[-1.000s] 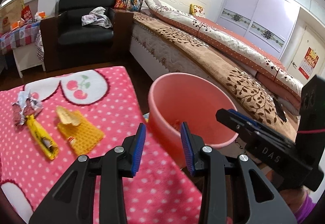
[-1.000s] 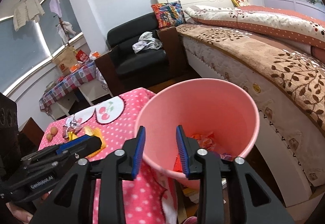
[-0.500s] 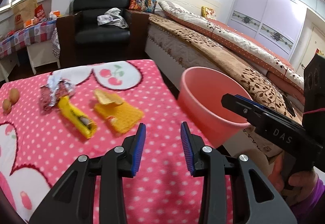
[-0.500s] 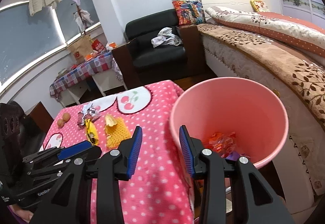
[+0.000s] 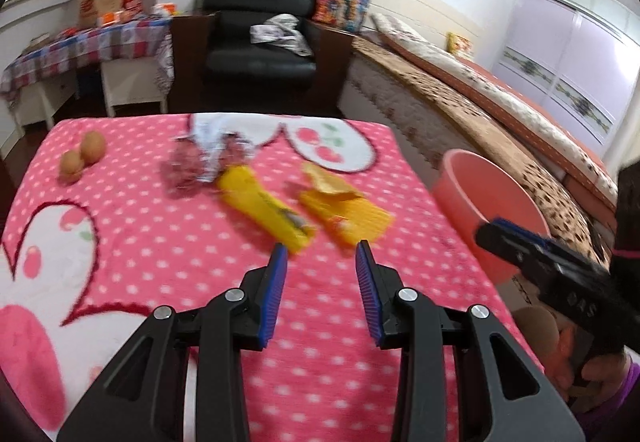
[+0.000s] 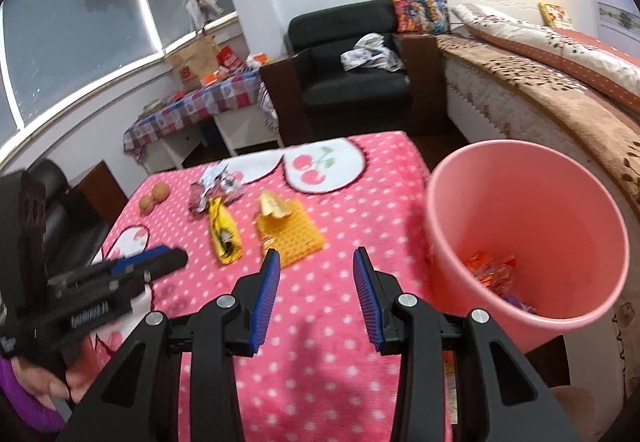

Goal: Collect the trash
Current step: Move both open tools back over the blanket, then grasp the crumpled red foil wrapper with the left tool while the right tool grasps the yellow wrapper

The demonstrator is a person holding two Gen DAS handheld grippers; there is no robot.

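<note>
**Claws empty over the pink table, wrappers waiting**

Left claw [image 5: 320,250] first: its jaws are spread and there's nothing between the blue pads [image 5: 273,294]. It hangs over the pink dotted cloth [image 5: 160,242], nose tilted down. Just past the tips lie the yellow wrapper [image 5: 264,207] and, right beside it, the orange wrapper [image 5: 346,213]. Farther back sits a crumpled silvery wrapper [image 5: 208,161], blurred, touching the yellow one's far end. Two eggs [image 5: 82,155] rest together near the far left edge. Off the table's right side stands the pink bin [image 5: 492,209], and the right claw [image 5: 516,242] pokes in from the right in front of it, a hand [image 5: 576,374] beneath.

Over to the right wrist view: the right claw [image 6: 316,262] is spread as well, gripping nothing. Orange wrapper [image 6: 290,234] lies just ahead of its left pad, yellow wrapper [image 6: 224,236] to the left of that, silvery wrapper [image 6: 216,185] and eggs [image 6: 154,197] beyond. Bin [image 6: 524,242] stands to the right, against the table edge, with orange-red wrappers [image 6: 490,270] already at the bottom. Left claw [image 6: 152,260] reaches in from the left.
</note>
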